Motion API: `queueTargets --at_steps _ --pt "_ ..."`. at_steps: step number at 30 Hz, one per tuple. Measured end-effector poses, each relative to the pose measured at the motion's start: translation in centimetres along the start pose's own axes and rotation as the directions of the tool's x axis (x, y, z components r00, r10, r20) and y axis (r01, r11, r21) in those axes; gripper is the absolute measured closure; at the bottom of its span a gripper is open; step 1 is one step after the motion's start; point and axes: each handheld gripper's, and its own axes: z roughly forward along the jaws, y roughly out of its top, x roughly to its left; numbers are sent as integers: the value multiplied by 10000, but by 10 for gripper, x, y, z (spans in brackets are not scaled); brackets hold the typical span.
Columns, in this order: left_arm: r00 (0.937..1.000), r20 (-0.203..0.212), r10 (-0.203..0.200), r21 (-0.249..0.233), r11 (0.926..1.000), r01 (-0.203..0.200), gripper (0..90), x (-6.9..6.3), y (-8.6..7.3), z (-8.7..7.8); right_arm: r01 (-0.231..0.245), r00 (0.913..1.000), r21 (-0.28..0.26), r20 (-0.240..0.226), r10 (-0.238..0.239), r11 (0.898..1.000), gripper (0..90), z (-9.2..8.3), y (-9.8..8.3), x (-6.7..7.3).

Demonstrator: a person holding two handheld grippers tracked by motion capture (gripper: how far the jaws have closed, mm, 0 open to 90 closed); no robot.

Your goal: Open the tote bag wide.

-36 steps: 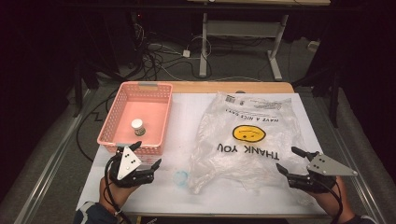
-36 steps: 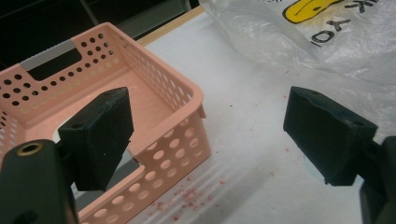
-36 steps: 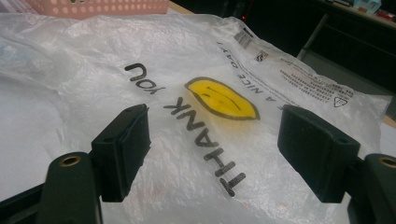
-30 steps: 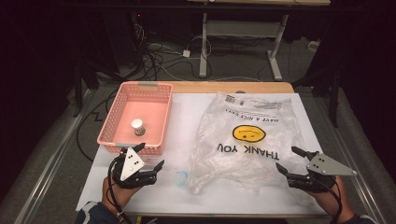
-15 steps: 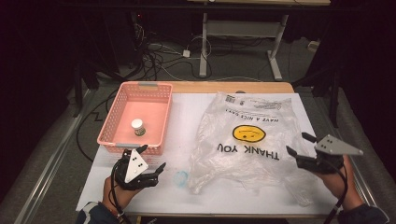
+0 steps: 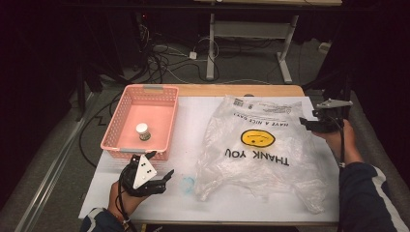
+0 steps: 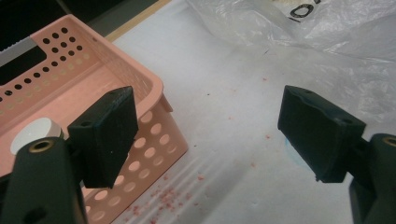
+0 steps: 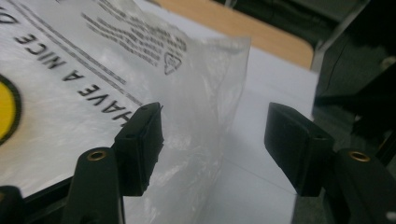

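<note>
A clear plastic bag (image 6: 261, 154) printed with a yellow smiley and "THANK YOU" lies flat across the middle of the white table (image 6: 193, 121). My right gripper (image 6: 305, 123) hovers at the bag's far right corner, open. In the right gripper view the bag's edge (image 8: 201, 93) lies between the open jaws of my right gripper (image 8: 215, 144), untouched. My left gripper (image 6: 161, 164) stands open near the front left, beside the pink basket (image 6: 151, 89). The left gripper view has my left gripper (image 7: 210, 135) with nothing between its jaws, the basket's corner (image 7: 156, 93) at the left.
A small white-capped jar (image 6: 142, 131) stands inside the basket; its cap (image 7: 32, 133) peeks out behind the left jaw. A small bluish clear object (image 6: 186, 182) lies on the table between the left gripper and the bag. Cables and a desk frame sit on the floor beyond.
My right gripper has moved from the front right of the table away along the right edge to the bag's far corner. The left gripper has shifted slightly rightward and stays open.
</note>
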Motion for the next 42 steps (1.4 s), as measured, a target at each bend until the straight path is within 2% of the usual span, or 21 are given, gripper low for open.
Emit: queueTargets --at_steps 2,4,6,10,14,17,19,22,24,25,26,28,30,32,33,34,35,36,37,39,42 --pt "10000 31 -15 -26 10000 15 192 0 0 0 -67 9999 228 78 65 9997 417 11 0 0" --pt "9999 108 -21 -89 10000 22 192 1 -1 -1 -303 9993 339 -202 310 9990 461 19 2 1" --pt "9999 153 -30 -99 9999 31 192 1 -1 0 -305 9988 368 -369 319 9989 537 25 5 4" --pt "9997 224 -26 -103 9999 28 197 2 -2 0 207 9969 668 -777 -155 9976 774 35 14 18" --pt "9997 231 10 -90 10000 -8 199 2 -1 0 694 9938 602 -909 -637 9958 896 41 27 35" --pt "9997 238 19 -134 9999 -15 199 2 -1 0 714 9958 514 -601 -683 9961 900 45 36 45" --pt "9997 229 0 -164 9999 4 200 2 -1 -1 638 9979 323 -144 -633 9974 900 46 40 48" --pt "9998 197 -34 -200 9998 38 200 3 -1 -1 133 9967 -31 801 -130 9999 900 44 45 44" --pt "9999 168 -14 -208 9998 18 200 3 -1 -2 -248 9861 -126 1638 265 9996 900 40 45 36" --pt "9999 168 -14 -208 9998 18 200 3 -1 -2 -406 9762 -127 2126 424 9991 900 37 44 31" --pt "9999 156 5 -232 9997 -2 200 4 -1 -2 -717 9682 -209 2390 746 9972 900 34 41 24" --pt "9999 150 2 -291 9996 3 200 4 -1 -3 -1580 9477 -185 2778 1569 9873 900 29 33 11" --pt "9999 122 21 -303 9995 -17 200 4 -1 -4 -2245 9357 -6 2793 2157 9745 900 23 23 -2" --pt "10000 84 52 -320 9995 -50 200 4 -1 -5 -2822 9309 266 2494 2670 9590 900 16 14 -11" --pt "10000 44 55 -323 9995 -54 200 5 -1 -6 -2896 9330 267 2309 2760 9568 900 11 8 -15" --pt "10000 44 55 -323 9995 -54 200 5 -1 -6 -2818 9361 398 2306 2655 9587 900 7 4 -15" --pt "10000 34 48 -332 9994 -46 200 5 -1 -6 -2777 9414 628 2164 2586 9586 900 3 0 -14" --pt "10000 3 38 -335 9994 -38 200 5 -1 -6 -2761 9459 569 1933 2607 9594 900 -1 -4 -12" --pt "10000 3 38 -335 9994 -38 200 5 -1 -6 -2761 9459 569 1933 2607 9594 900 -1 -4 -12" --pt "10000 -29 90 -314 9995 -91 200 5 0 -6 -2287 9644 630 1509 2172 9715 900 -15 -14 -1" --pt "9998 -114 142 -256 9996 -145 200 4 0 -6 -1921 9778 747 994 1844 9785 900 -24 -26 12"
